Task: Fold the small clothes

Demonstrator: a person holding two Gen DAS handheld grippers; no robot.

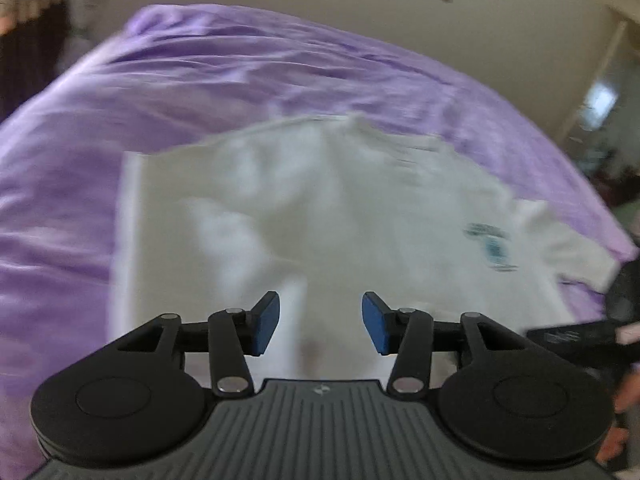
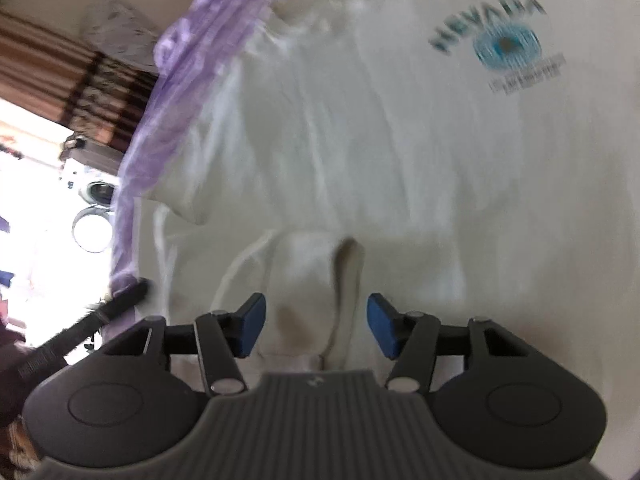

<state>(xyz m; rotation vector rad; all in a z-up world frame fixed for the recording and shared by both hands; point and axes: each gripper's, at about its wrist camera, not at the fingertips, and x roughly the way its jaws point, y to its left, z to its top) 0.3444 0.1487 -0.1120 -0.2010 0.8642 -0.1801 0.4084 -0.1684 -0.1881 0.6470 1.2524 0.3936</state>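
A white T-shirt [image 1: 340, 208] with a small teal print [image 1: 490, 246] lies spread on a purple bedsheet [image 1: 200, 80]. My left gripper [image 1: 320, 322] is open and empty, just above the shirt's near edge. In the right wrist view the same shirt [image 2: 400, 152] fills the frame, with the word NEVADA and a blue round logo [image 2: 506, 46]. My right gripper [image 2: 316, 326] is open, its blue pads either side of a raised fold of shirt fabric [image 2: 320, 280], not closed on it. Both views are motion-blurred.
The other gripper's black body [image 1: 592, 336] shows at the left wrist view's right edge. A beige wall [image 1: 360, 8] and a doorway [image 1: 600, 100] lie beyond the bed. In the right wrist view the sheet's edge [image 2: 160, 120] drops off at left, beside a bright window [image 2: 36, 200].
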